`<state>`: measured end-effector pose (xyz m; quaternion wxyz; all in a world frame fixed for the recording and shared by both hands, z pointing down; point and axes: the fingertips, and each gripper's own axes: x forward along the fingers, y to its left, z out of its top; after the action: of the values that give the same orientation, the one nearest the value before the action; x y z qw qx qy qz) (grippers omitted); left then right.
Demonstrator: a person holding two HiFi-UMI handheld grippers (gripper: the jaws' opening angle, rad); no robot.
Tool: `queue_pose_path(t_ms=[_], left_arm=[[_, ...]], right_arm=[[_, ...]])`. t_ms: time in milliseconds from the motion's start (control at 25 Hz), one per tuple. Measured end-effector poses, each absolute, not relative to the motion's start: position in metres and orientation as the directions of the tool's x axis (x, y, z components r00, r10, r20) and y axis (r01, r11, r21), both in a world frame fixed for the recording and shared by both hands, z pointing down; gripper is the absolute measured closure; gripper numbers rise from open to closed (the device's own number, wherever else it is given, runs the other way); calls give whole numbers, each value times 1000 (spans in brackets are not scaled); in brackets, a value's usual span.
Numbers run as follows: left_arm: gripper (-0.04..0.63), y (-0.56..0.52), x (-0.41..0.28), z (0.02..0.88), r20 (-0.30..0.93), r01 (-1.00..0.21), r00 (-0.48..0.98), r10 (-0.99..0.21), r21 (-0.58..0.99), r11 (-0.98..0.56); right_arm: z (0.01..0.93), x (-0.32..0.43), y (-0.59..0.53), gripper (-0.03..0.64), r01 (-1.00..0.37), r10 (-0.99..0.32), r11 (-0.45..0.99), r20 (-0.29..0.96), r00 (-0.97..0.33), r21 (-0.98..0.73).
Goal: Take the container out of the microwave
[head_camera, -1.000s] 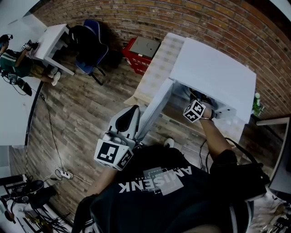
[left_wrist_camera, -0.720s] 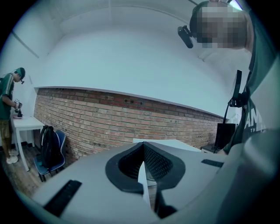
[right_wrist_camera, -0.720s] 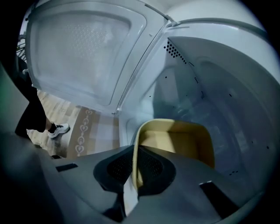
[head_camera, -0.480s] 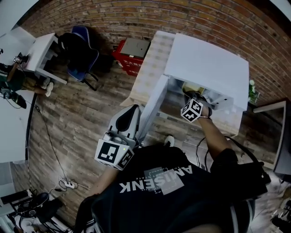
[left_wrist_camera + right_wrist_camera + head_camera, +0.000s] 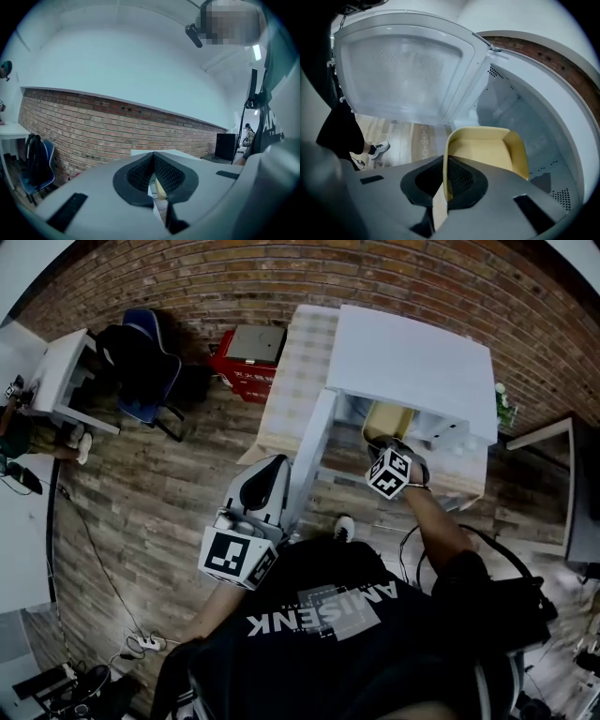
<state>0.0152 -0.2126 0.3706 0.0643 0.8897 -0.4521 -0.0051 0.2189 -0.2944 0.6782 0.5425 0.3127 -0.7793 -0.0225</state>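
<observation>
Close to the person's body, the left gripper (image 5: 152,161) is hovering with its jaws pressed together on nothing. Further out, the right gripper (image 5: 446,164) is pinching the near wall of the yellow container (image 5: 487,150), which is sitting at the mouth of the microwave (image 5: 525,108), beside the open door (image 5: 403,70). The container is looking light, thin-walled and empty, probably a little flexible, so I judge this rim pinch is suiting it if kept level.

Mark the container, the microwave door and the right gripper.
container (image 5: 485,153): right gripper view, inside floor.
microwave door (image 5: 403,70): right gripper view, inner panel.
right gripper (image 5: 446,164): right gripper view, between fingertips pinching the rim.
</observation>
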Motion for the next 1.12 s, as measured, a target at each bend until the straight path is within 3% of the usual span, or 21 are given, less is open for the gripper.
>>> queue_pose_path(t_ms=[1120], left_arm=[[583, -227, 16, 366, -4, -633, 767, -641, 152, -759]], right_arm=[[583, 177, -176, 574, -651, -519, 723, 804, -290, 231]])
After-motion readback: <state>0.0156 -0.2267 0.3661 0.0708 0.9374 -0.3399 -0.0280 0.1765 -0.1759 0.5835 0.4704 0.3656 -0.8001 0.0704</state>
